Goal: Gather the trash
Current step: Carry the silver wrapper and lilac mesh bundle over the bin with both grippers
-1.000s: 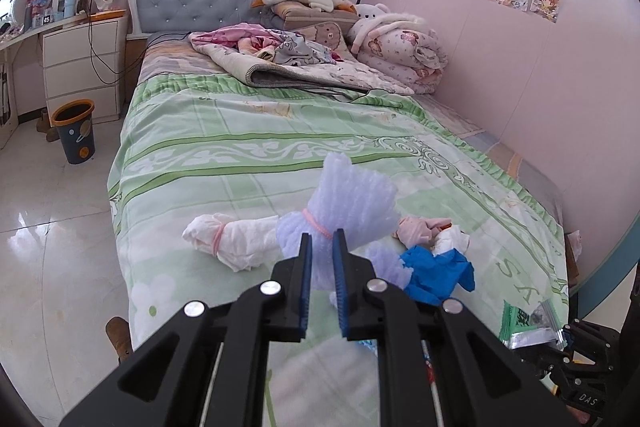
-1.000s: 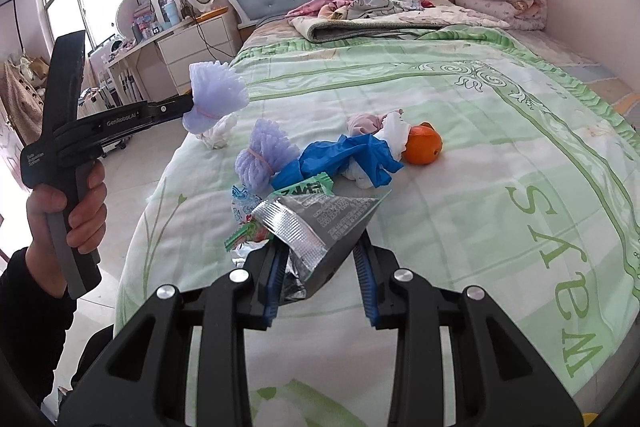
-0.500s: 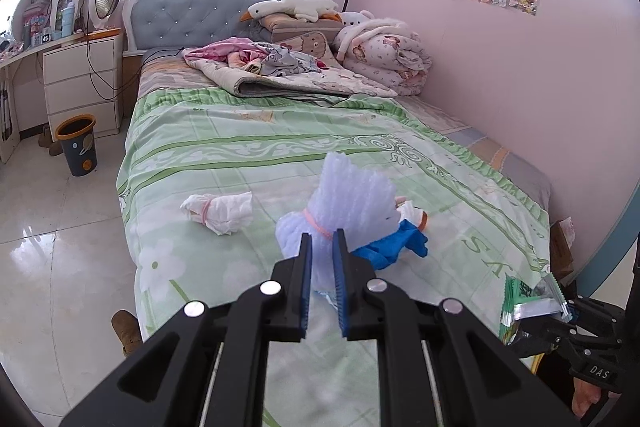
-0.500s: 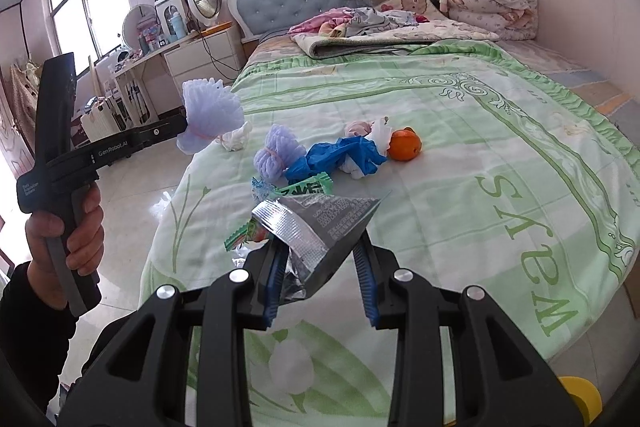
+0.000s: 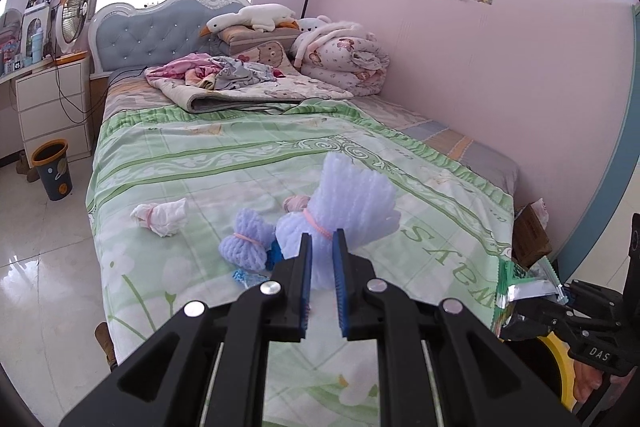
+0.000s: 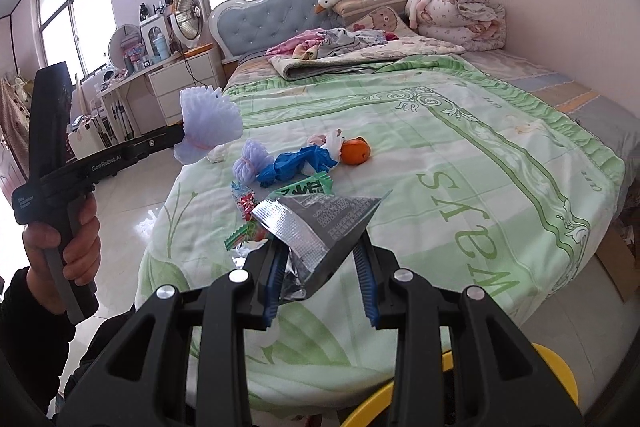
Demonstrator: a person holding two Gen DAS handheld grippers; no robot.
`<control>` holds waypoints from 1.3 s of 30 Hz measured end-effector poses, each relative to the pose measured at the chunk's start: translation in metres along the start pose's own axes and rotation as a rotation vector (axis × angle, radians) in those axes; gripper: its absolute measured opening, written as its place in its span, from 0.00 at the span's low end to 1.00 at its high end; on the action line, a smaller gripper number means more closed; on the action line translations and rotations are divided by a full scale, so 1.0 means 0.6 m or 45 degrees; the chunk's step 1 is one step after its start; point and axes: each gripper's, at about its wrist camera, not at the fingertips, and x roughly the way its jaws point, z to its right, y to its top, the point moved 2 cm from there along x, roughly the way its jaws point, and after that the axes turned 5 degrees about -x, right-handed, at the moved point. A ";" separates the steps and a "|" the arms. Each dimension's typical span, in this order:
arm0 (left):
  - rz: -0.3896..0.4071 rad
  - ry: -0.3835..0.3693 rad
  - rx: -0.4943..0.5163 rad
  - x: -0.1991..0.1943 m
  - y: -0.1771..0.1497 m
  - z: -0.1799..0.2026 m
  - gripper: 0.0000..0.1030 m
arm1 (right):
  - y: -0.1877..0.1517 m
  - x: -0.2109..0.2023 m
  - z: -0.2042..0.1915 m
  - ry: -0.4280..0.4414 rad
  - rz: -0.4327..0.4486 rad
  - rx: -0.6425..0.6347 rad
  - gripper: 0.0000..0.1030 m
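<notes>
Both jaws loaded, bin next
Left gripper (image 5: 321,259) clamps foam net (image 5: 352,203), right gripper (image 6: 320,267) clamps foil wrapper (image 6: 320,223); yellow bin (image 6: 560,379) sits at 5 o'clock, nearer the right.

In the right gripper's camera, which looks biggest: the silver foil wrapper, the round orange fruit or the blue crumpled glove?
1. Silver foil wrapper, though it is closest to the camera, so that is unsure.
2. Blue crumpled glove.
3. Round orange fruit.

A lilac foam net (image 5: 352,203) with a pink band hung before a green floral bedspread (image 5: 248,155) and pink wall (image 5: 500,67).
</notes>
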 end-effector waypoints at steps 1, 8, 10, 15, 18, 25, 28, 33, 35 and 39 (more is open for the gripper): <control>-0.004 -0.009 0.008 -0.001 -0.004 0.008 0.09 | -0.003 -0.007 0.004 -0.006 0.004 0.003 0.30; -0.024 -0.068 0.045 -0.008 -0.031 0.064 0.09 | -0.024 -0.060 0.039 -0.052 0.032 0.040 0.30; -0.033 -0.093 0.046 -0.011 -0.041 0.079 0.09 | -0.032 -0.075 0.048 -0.063 0.037 0.051 0.30; -0.067 -0.143 0.089 -0.017 -0.067 0.124 0.09 | -0.053 -0.113 0.073 -0.095 0.044 0.068 0.30; -0.084 -0.183 0.124 -0.022 -0.080 0.156 0.09 | -0.067 -0.136 0.086 -0.116 0.046 0.082 0.30; -0.131 -0.266 0.207 -0.026 -0.114 0.223 0.09 | -0.104 -0.182 0.123 -0.173 0.025 0.133 0.30; -0.165 -0.289 0.243 -0.022 -0.134 0.246 0.09 | -0.120 -0.201 0.139 -0.206 0.016 0.156 0.31; -0.242 -0.330 0.282 -0.014 -0.168 0.285 0.09 | -0.152 -0.228 0.166 -0.253 -0.030 0.179 0.31; -0.266 -0.347 0.299 -0.011 -0.181 0.301 0.09 | -0.165 -0.238 0.176 -0.273 -0.045 0.189 0.31; -0.308 -0.376 0.335 -0.007 -0.205 0.331 0.10 | -0.186 -0.247 0.191 -0.291 -0.079 0.207 0.31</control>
